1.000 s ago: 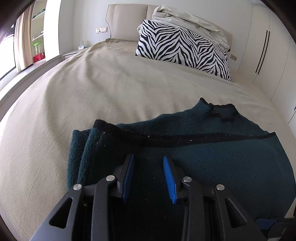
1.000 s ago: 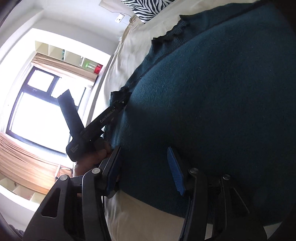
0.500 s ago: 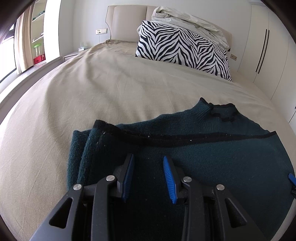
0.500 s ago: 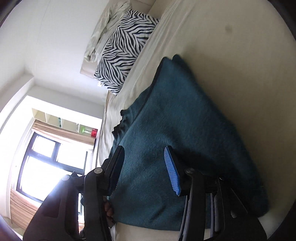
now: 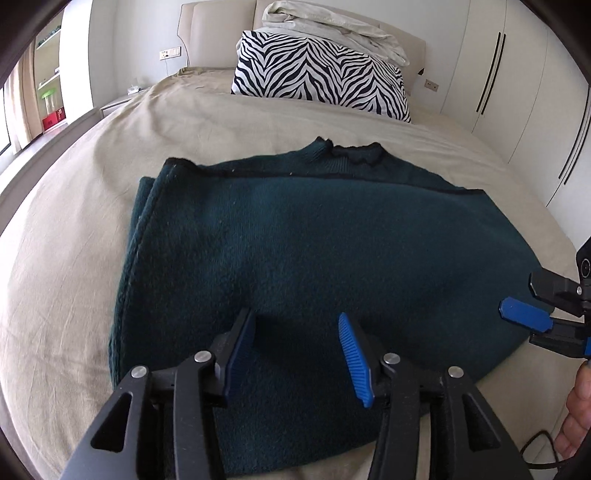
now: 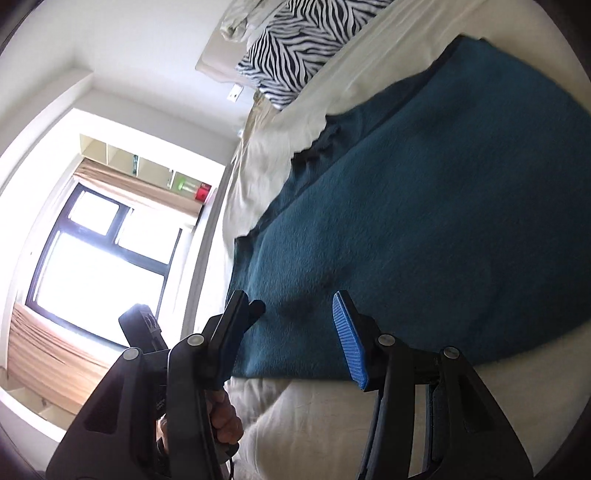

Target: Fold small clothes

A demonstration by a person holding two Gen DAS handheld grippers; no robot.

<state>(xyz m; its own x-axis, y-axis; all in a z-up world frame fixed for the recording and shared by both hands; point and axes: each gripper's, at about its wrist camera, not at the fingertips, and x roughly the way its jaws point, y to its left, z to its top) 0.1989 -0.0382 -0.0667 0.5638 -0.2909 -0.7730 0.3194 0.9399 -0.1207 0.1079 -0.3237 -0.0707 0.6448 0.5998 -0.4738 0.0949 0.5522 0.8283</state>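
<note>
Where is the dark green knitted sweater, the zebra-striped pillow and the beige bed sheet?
Dark green knitted sweater (image 5: 325, 243): left wrist view, middle of its folded body.
Zebra-striped pillow (image 5: 321, 75): left wrist view, centre of its front face.
Beige bed sheet (image 5: 62, 258): left wrist view, bare stretch left of the sweater.

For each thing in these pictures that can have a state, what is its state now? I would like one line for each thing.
Dark teal knitted sweater: folded over, lying flat on the bed, held by no claw.
Left claw: open, its jaws have just been opening, nothing between the pads.
Right claw: open, nothing gripped.
Zebra-striped pillow: propped against the headboard.
Beige bed sheet: spread out, lightly creased.
Pale crumpled blanket: piled on the pillow.
</note>
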